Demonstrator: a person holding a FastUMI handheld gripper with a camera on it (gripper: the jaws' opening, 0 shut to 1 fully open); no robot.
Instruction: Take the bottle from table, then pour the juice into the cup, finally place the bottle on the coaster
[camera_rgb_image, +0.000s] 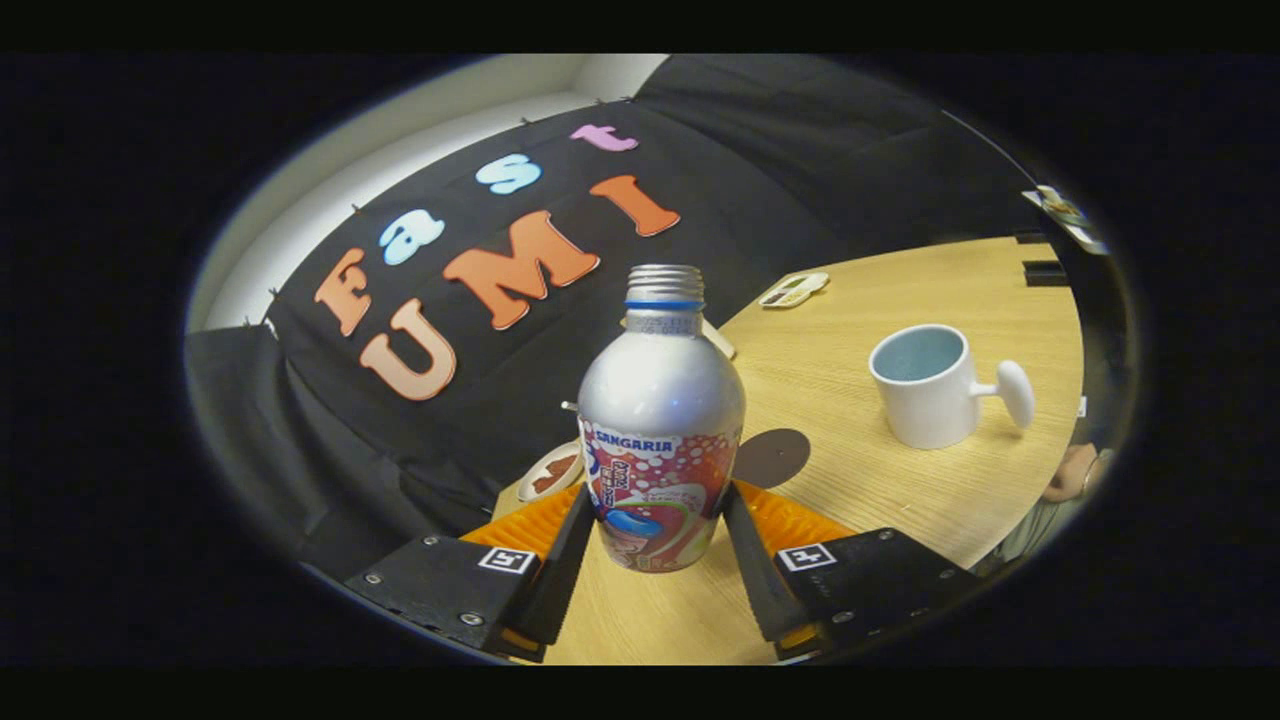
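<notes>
Gripper with its two fingers set one on each side of the bottle's lower body, both pressed against the printed label, so the gripper is clamped on the bottle; the bottle is upright relative to the fingers, its threaded neck uncapped, with a blue ring below the thread; the whole view is tilted, and whether the bottle's base touches the desk cannot be told. Beyond the bottle and just beside it on the wood surface lies a dark round coaster, flat and bare; further along the desk, well apart from the bottle, stands a white cup with a knob-ended handle pointing away from the bottle, its pale blue inside showing. Near the far edge of the desk, by the black cloth wall, lies a small flat pale object; another small round dish-like item sits at the desk edge behind one finger, partly hidden.
</notes>
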